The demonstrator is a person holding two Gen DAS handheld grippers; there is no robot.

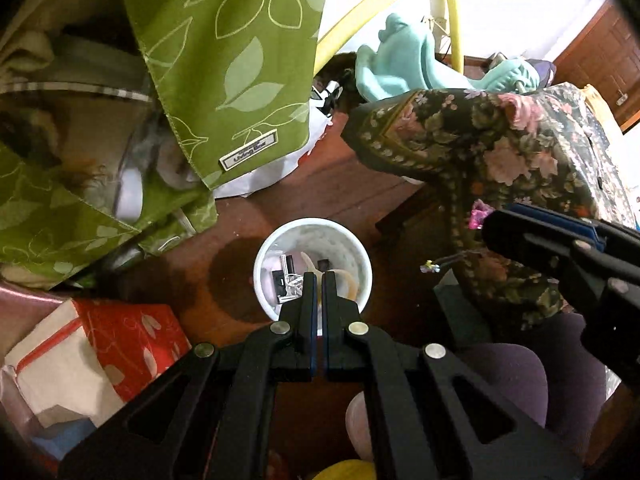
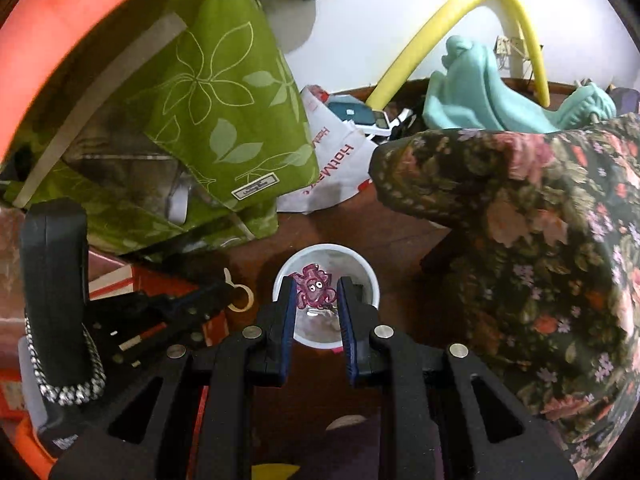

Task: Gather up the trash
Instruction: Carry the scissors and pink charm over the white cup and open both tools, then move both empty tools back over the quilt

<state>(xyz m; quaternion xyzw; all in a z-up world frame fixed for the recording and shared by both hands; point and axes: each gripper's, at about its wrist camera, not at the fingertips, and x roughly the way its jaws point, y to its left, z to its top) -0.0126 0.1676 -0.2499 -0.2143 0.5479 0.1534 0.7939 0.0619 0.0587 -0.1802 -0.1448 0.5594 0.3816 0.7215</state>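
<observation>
A white round bin (image 1: 313,268) stands on the brown floor and holds several bits of trash. It also shows in the right wrist view (image 2: 326,292). My left gripper (image 1: 319,280) hovers over the bin with its jaws nearly together on a pale rubber band (image 2: 240,294), which hangs from its tips in the right wrist view. My right gripper (image 2: 318,286) is above the bin, jaws parted around a pink octopus-shaped piece (image 2: 314,286); whether the pads touch it is unclear. The same gripper shows at the right of the left wrist view (image 1: 486,220) with the pink piece (image 1: 478,216) at its tip.
A green leaf-print cloth box (image 1: 224,60) stands at the left. A floral cloth (image 1: 500,152) covers furniture at the right. A red and white box (image 1: 100,356) lies at the lower left. A teal toy (image 1: 404,60), a yellow hoop (image 2: 460,28) and a white plastic bag (image 2: 336,164) lie behind.
</observation>
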